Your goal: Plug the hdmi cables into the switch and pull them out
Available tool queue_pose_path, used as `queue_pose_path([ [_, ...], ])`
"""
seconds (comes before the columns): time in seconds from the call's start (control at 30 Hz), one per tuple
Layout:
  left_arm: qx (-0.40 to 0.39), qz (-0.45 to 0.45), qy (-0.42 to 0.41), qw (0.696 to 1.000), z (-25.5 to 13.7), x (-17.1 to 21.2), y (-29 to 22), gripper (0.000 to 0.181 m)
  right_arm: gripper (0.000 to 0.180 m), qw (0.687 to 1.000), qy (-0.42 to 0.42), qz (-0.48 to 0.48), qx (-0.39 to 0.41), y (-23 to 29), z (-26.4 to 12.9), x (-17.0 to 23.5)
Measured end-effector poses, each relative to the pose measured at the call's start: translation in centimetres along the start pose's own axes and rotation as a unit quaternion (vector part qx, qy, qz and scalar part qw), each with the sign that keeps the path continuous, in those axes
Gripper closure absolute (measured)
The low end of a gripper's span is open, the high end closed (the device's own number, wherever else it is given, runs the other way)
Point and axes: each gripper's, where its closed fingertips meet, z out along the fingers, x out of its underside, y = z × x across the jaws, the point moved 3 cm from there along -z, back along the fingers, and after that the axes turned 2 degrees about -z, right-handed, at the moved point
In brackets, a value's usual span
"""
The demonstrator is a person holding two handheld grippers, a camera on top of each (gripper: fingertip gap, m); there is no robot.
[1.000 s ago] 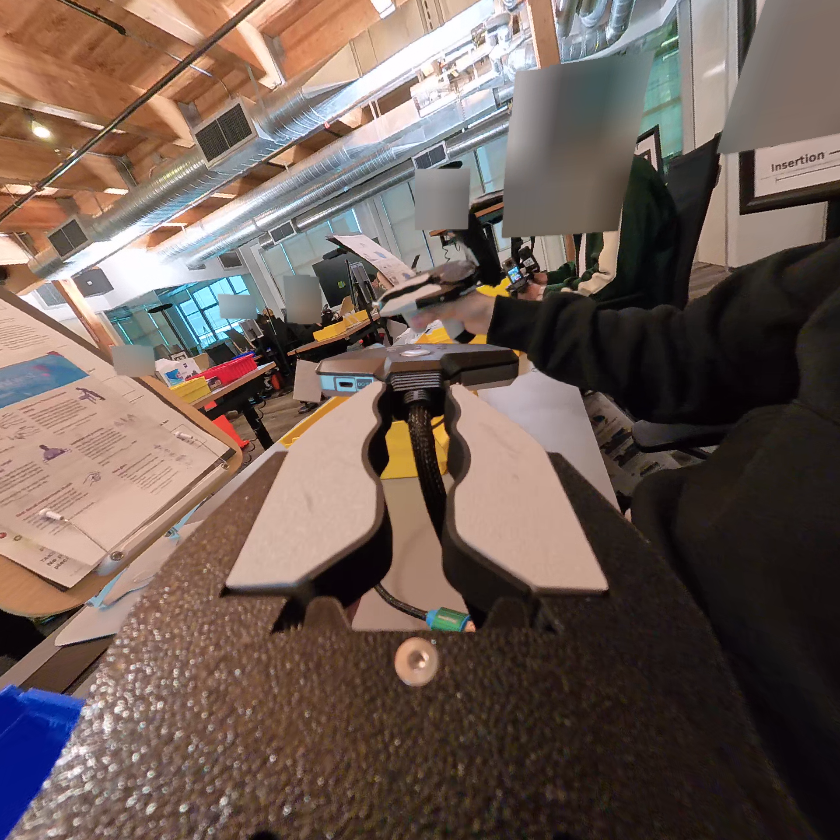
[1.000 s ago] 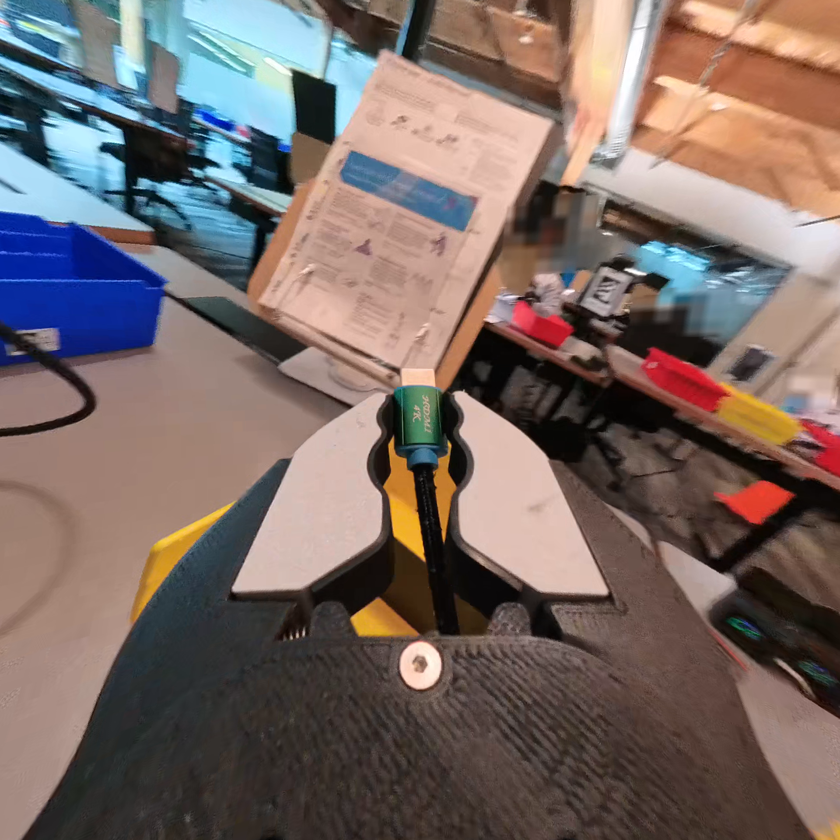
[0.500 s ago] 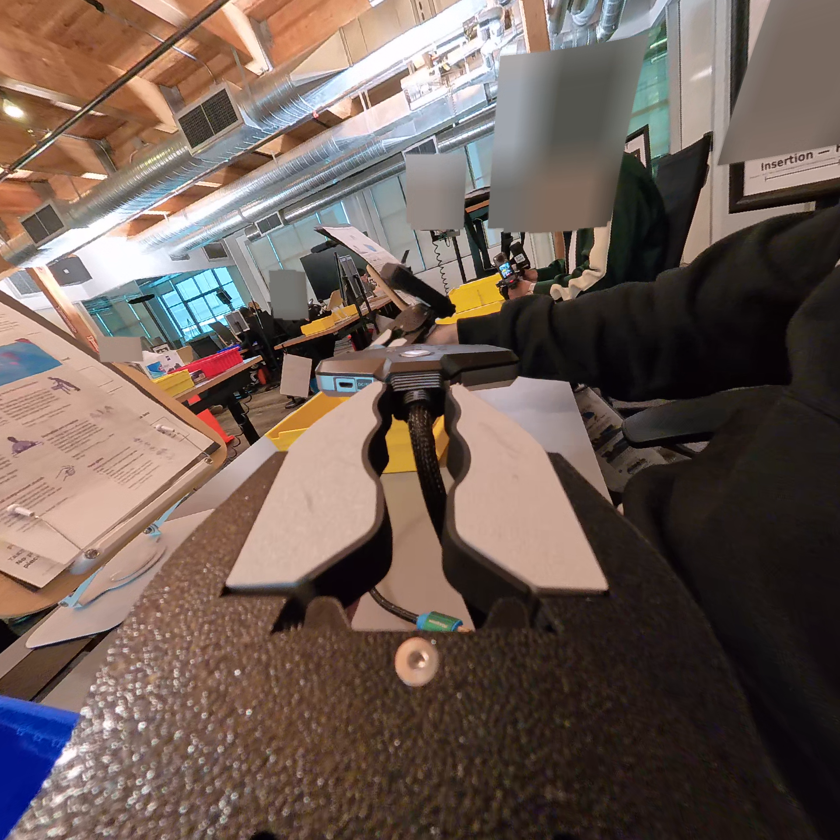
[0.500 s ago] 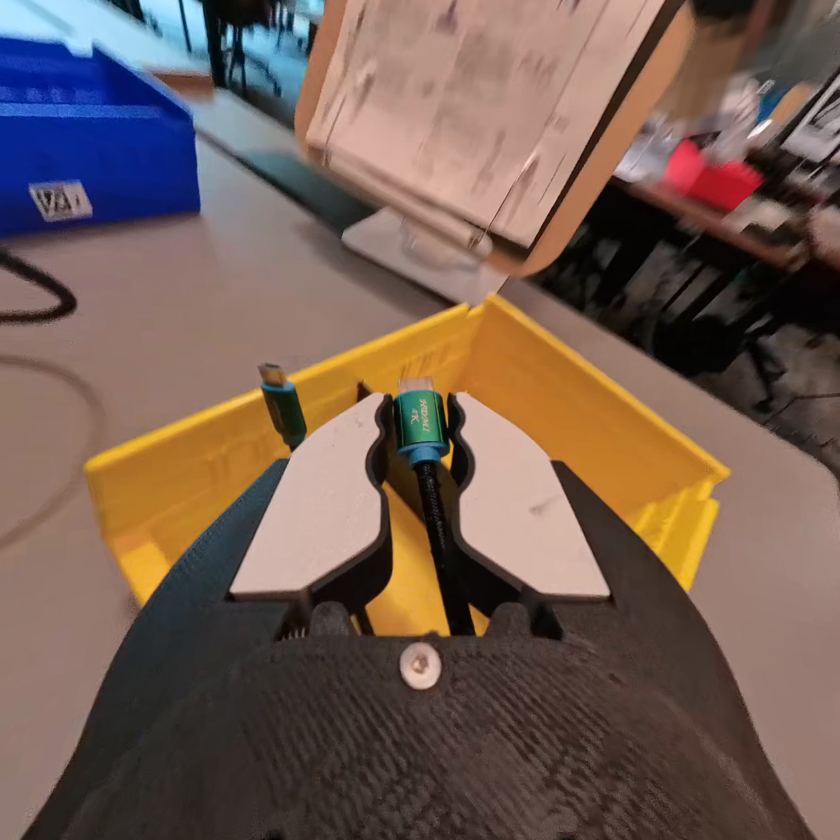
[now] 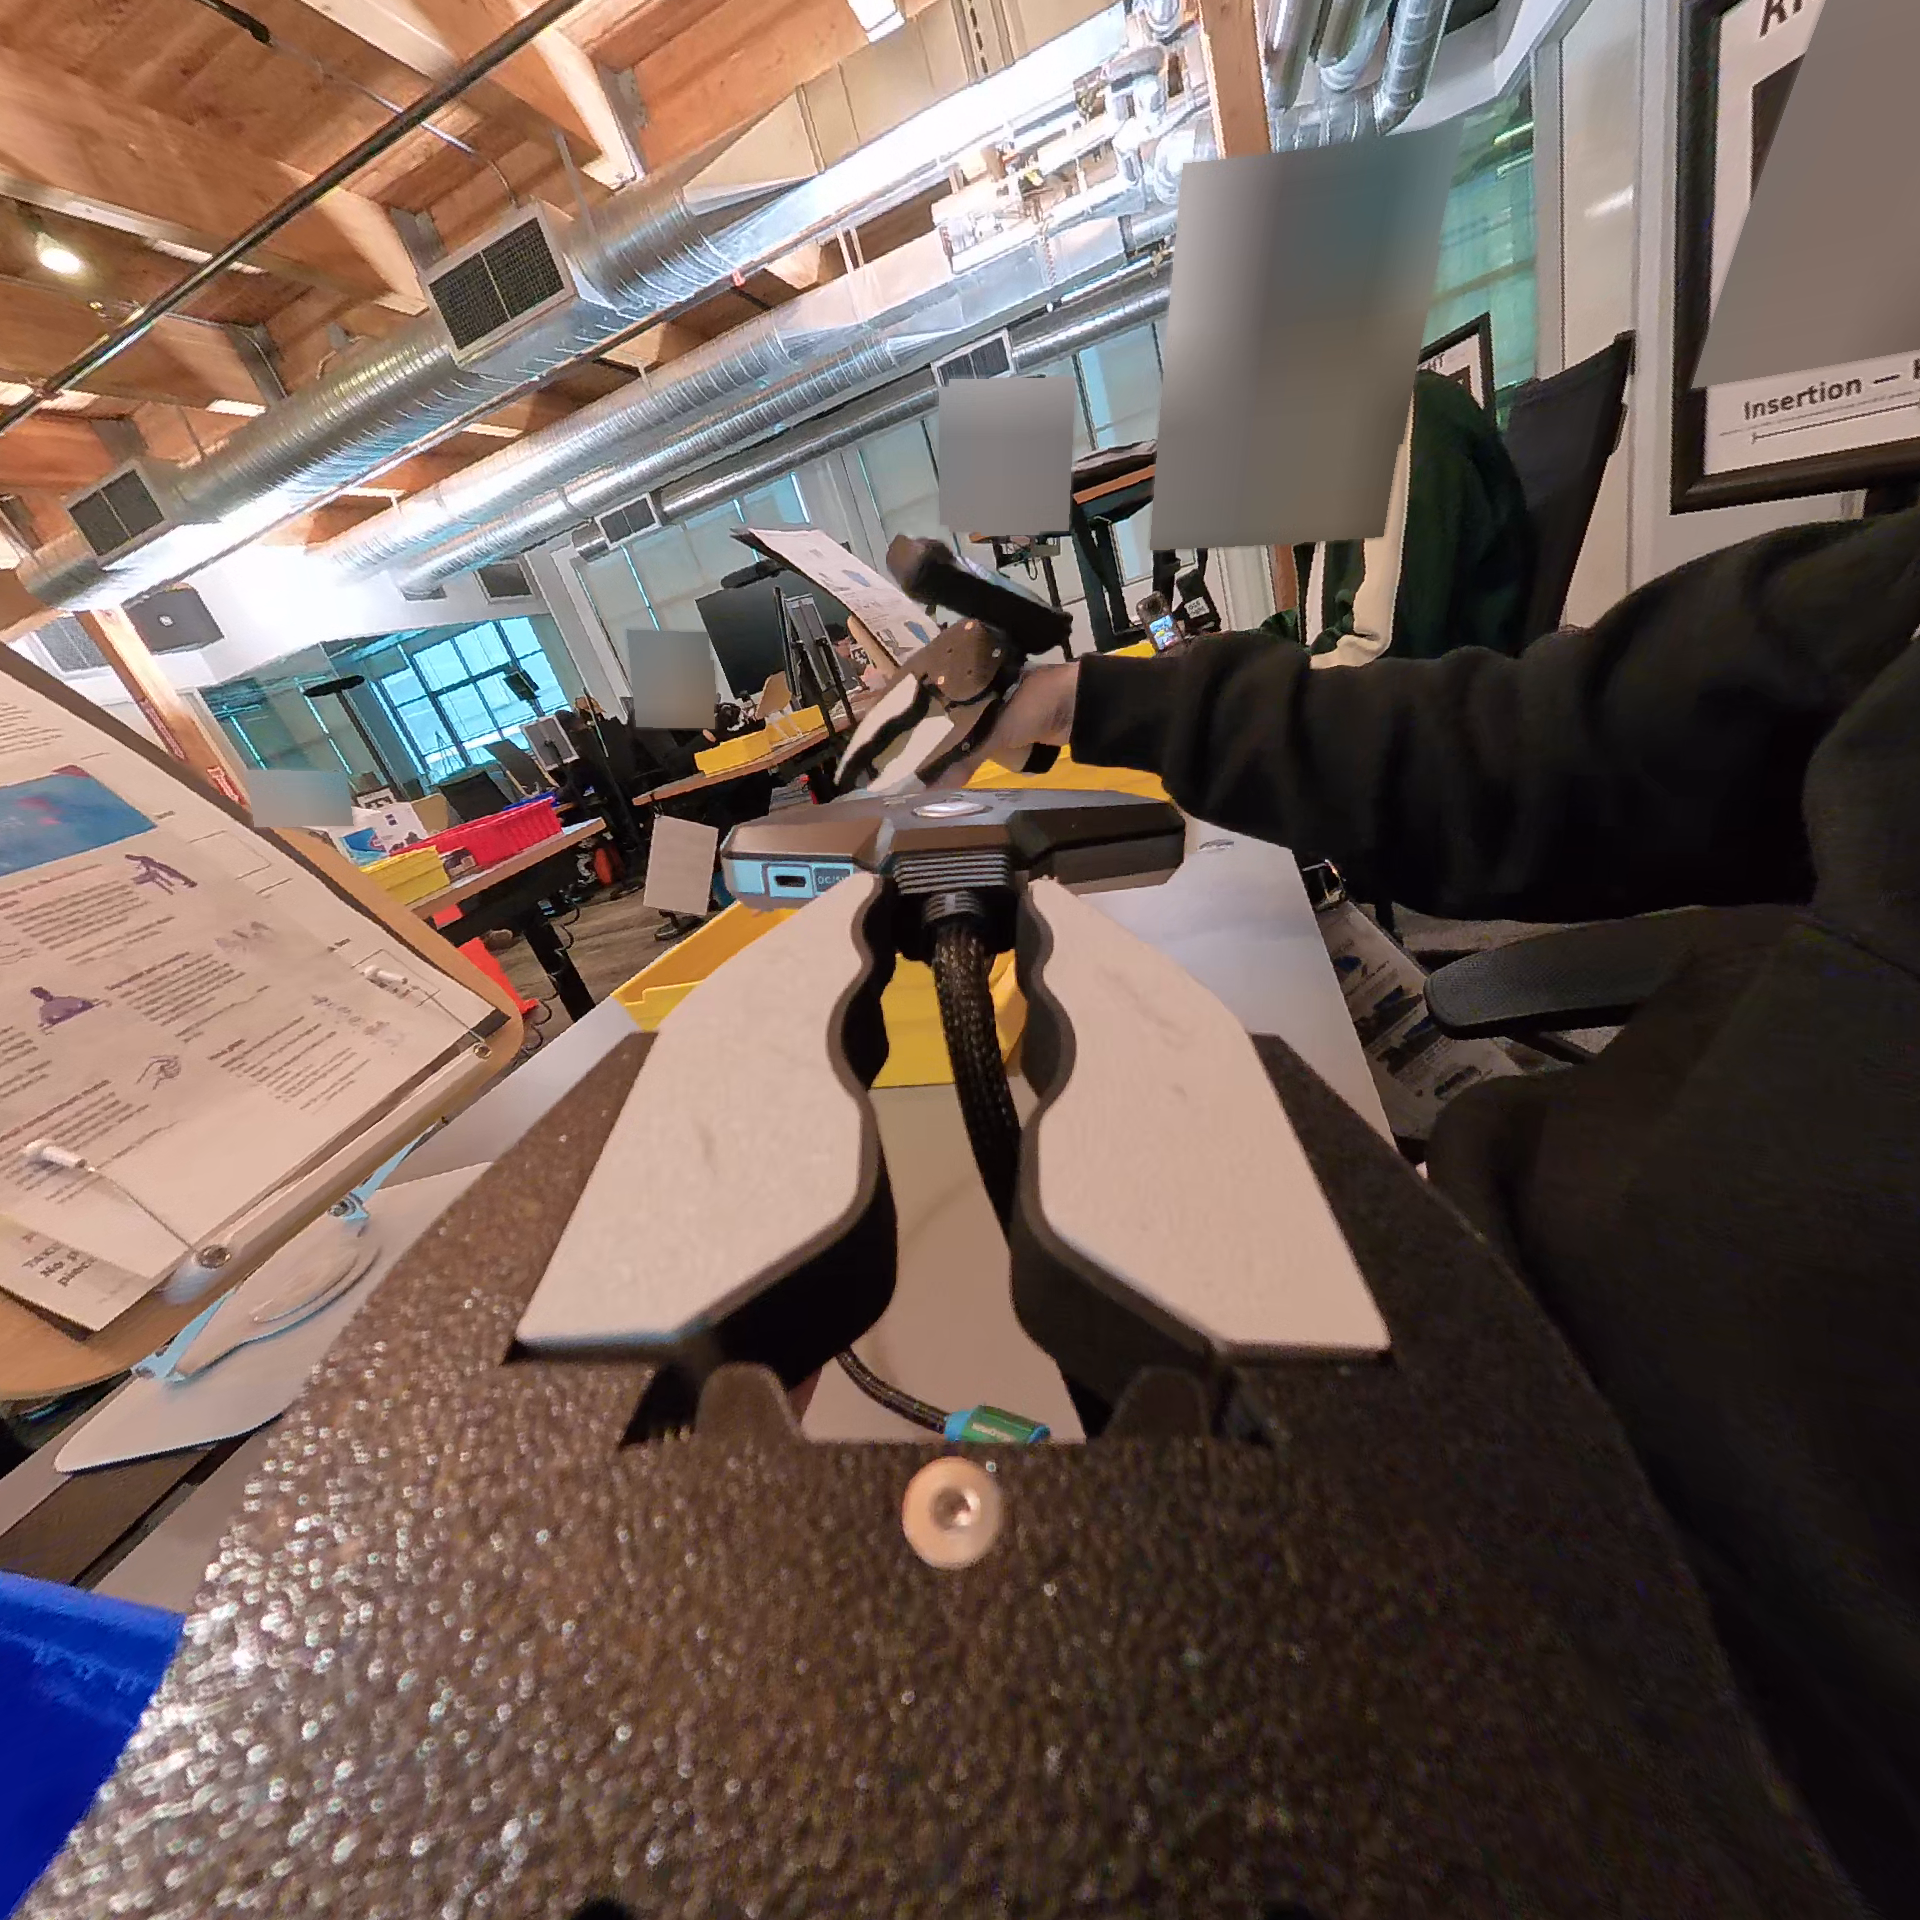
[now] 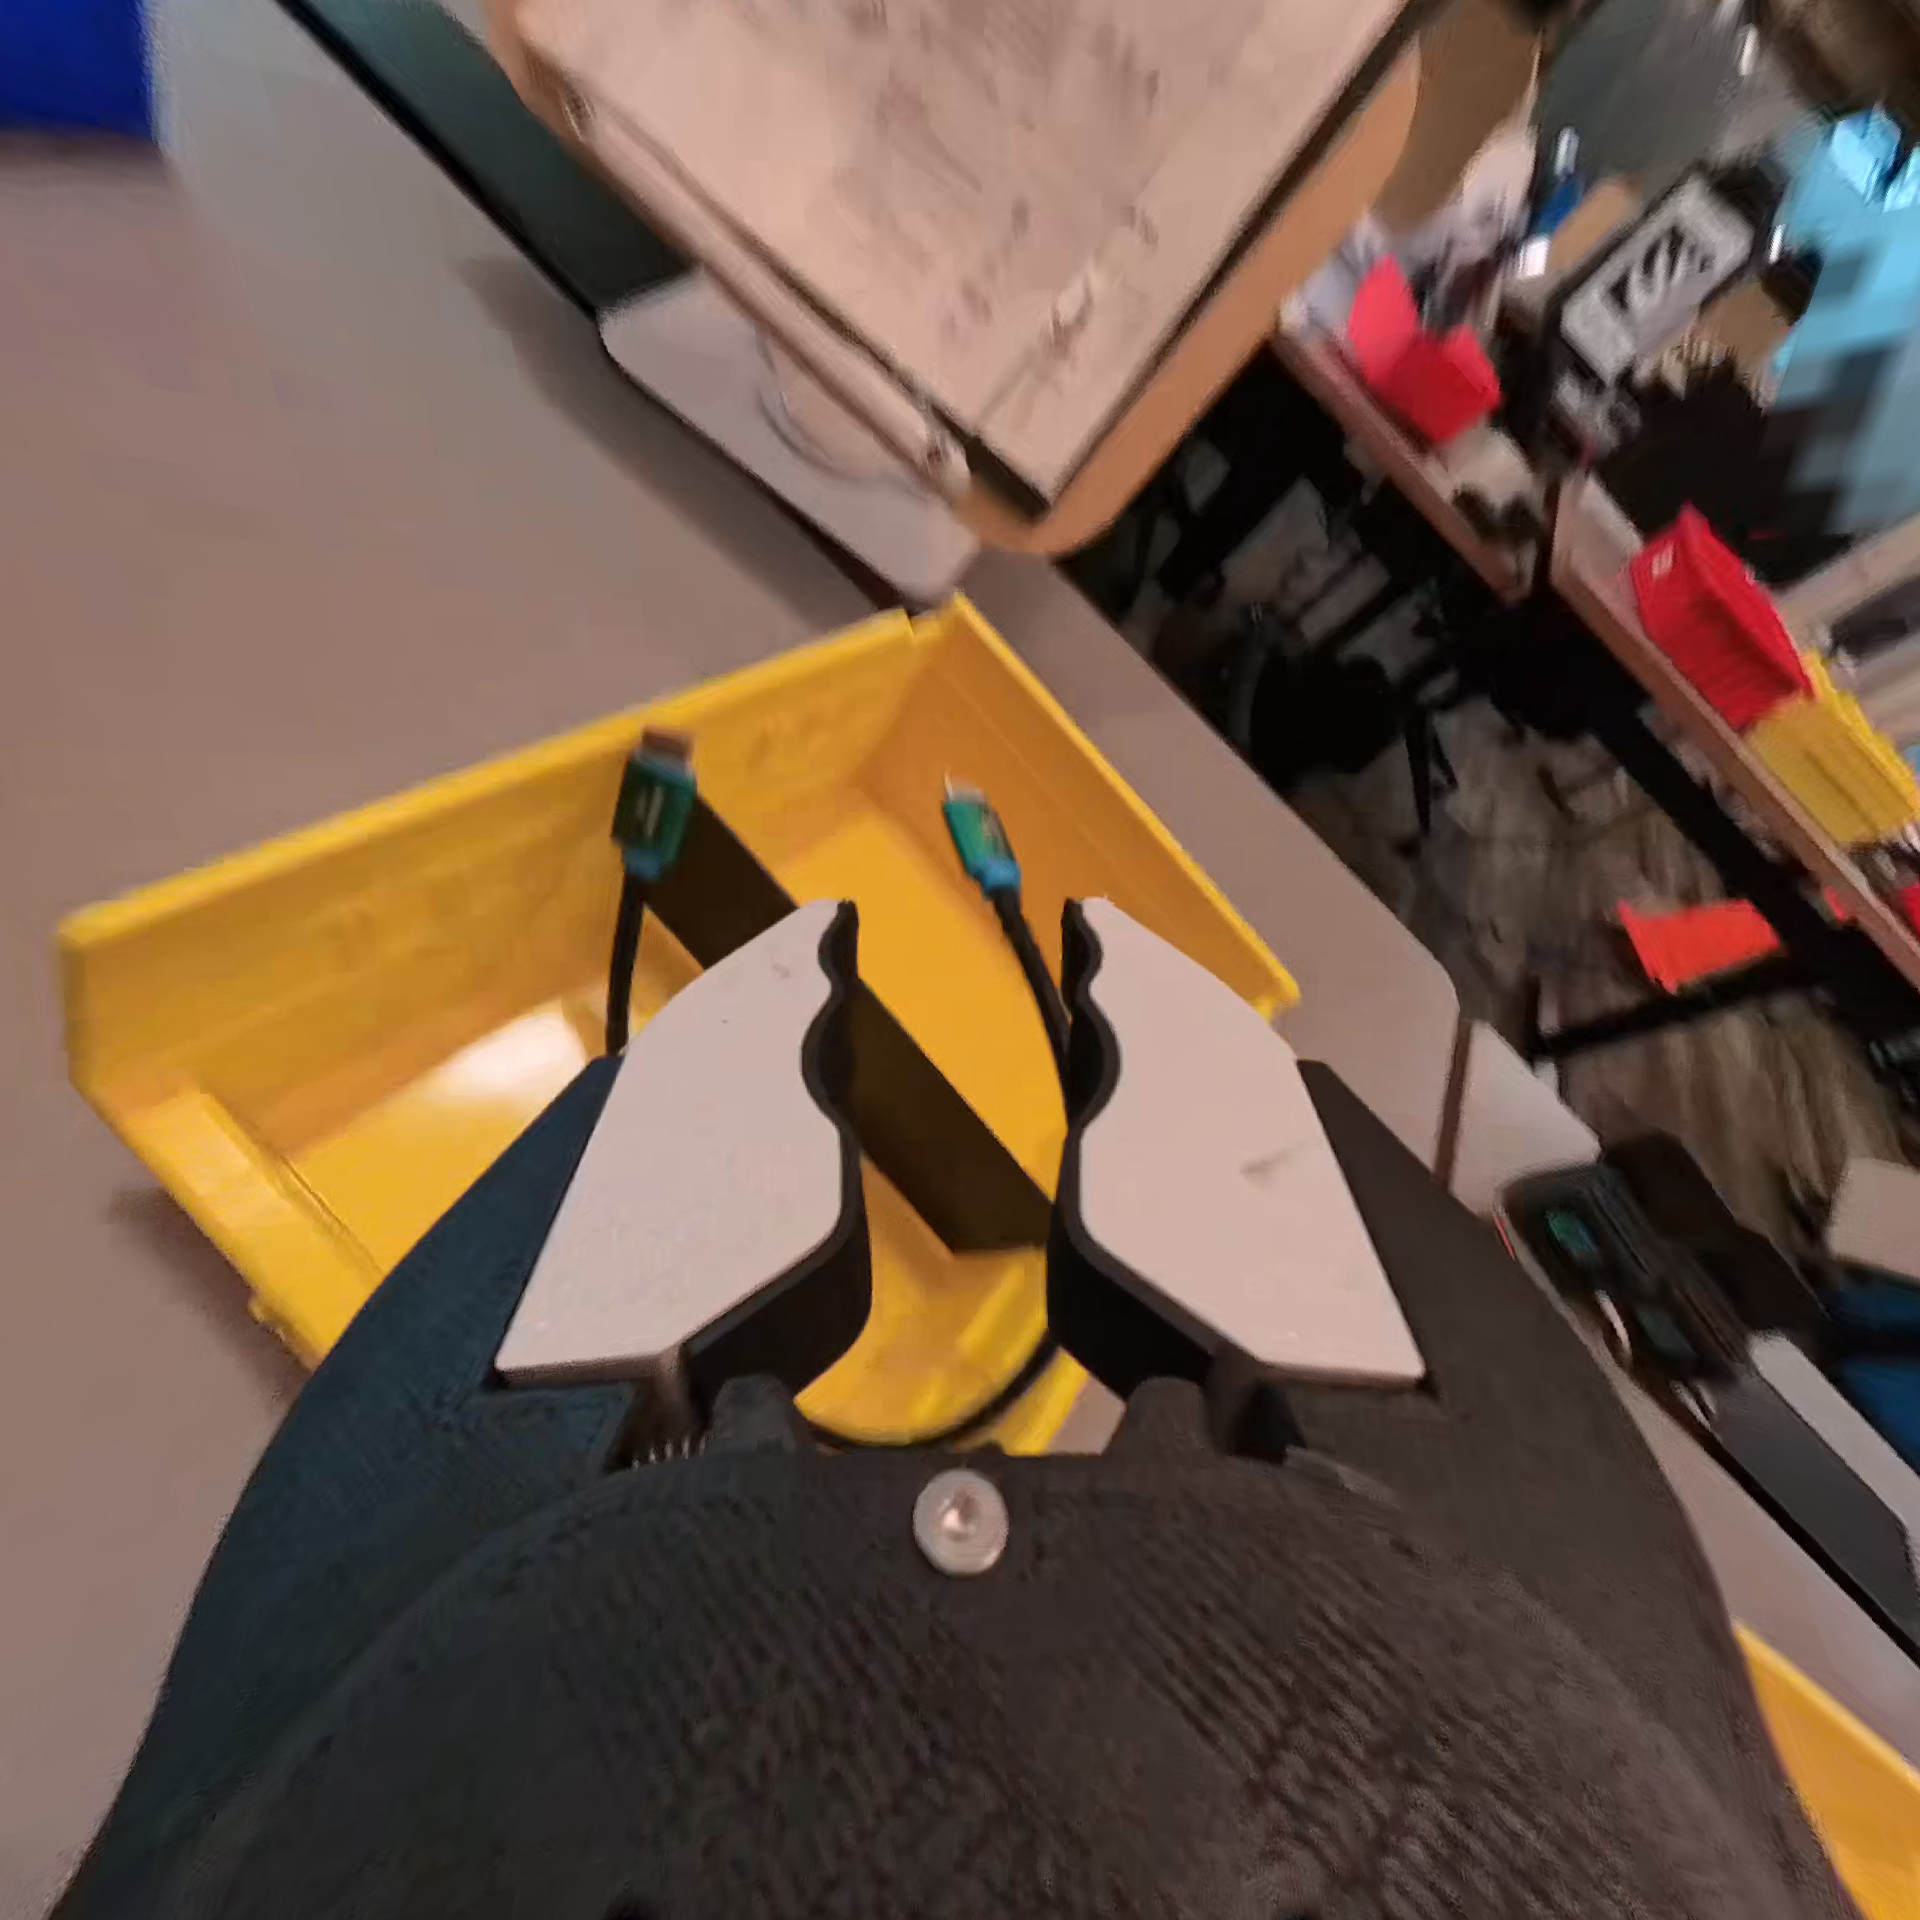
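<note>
Switch (image 5: 951, 831) first: a flat dark box with a round silver button on top, held up off the table at the tip of the left gripper (image 5: 948, 920), whose two grey fingers (image 5: 743, 1122) are closed around the thick braided lead (image 5: 971, 1039) that comes out of the switch's near end. A small port shows on the pale face of the switch at its left. Down in the gap behind those fingers a green plug (image 5: 992, 1423) on a thin black cable lies on the grey table (image 5: 1195, 925). Beyond the switch the right gripper (image 5: 899, 732) is seen tilted downward over a yellow bin (image 5: 686, 982), carried by a hand in a dark sleeve (image 5: 1455, 769). From the right gripper's (image 6: 956, 935) own camera its fingers (image 6: 717, 1122) stand apart with nothing between them, hanging above the yellow bin (image 6: 364, 935). Two green-shelled HDMI plugs lie inside: one (image 6: 652, 810) leans against the far wall to the left of a black divider (image 6: 914, 1091), the other (image 6: 977, 836) sits to the right of it, its black cable curving back under the right finger. This view is smeared with motion. A tilted board with a printed sheet (image 5: 156, 997) stands on the table to the left, and a blue bin (image 5: 62, 1704) shows at the near left corner.
</note>
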Motion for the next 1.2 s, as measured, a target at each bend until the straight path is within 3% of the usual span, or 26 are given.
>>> queue_pose_path([
  [0.1,0.001,0.000,-0.002,1.000,0.0,0.0,0.0,0.159,0.141,0.996,0.087,0.007,0.007,-0.4,0.6,3.3],
  [0.3,0.005,-0.002,0.003,1.000,0.2,0.1,-0.1,0.159,0.139,0.989,0.130,0.075,0.009,-0.2,2.6,7.6],
  [0.47,0.009,-0.006,0.004,1.000,0.3,0.3,-0.1,0.159,0.139,0.973,0.226,-0.049,0.020,0.2,3.2,10.5],
  [0.57,0.010,-0.006,0.005,1.000,0.4,0.3,-0.2,0.159,0.151,0.968,0.241,-0.068,0.028,0.1,3.5,10.9],
  [0.67,0.010,-0.006,0.005,1.000,0.3,0.3,-0.2,0.159,0.180,0.968,0.230,-0.082,0.061,-0.8,3.4,10.5],
  [0.73,0.010,-0.007,0.002,1.000,0.3,0.3,-0.2,0.159,0.180,0.967,0.223,-0.094,0.082,-1.2,3.4,10.5],
  [0.77,0.011,-0.007,0.001,1.000,0.2,0.3,-0.2,0.159,0.175,0.968,0.214,-0.093,0.096,-1.4,3.3,10.4],
  [0.83,0.012,-0.009,0.000,1.000,0.2,0.2,-0.2,0.159,0.134,0.969,0.199,-0.070,0.130,-1.9,3.1,10.2],
  [0.87,0.012,-0.010,-0.001,1.000,0.2,0.3,-0.2,0.159,0.125,0.970,0.214,-0.052,0.106,-1.5,3.1,10.7],
  [0.93,0.014,-0.012,-0.001,1.000,0.3,0.3,-0.2,0.159,0.132,0.968,0.245,-0.003,0.058,-0.4,3.3,11.6],
  [1.03,0.017,-0.010,0.004,1.000,0.5,0.4,-0.4,0.159,0.133,0.964,0.259,-0.009,0.060,-0.4,3.5,11.9],
  [1.2,0.017,-0.012,0.004,1.000,0.4,0.5,-0.3,0.159,0.173,0.949,0.288,-0.045,0.125,-1.8,3.5,11.8],
])
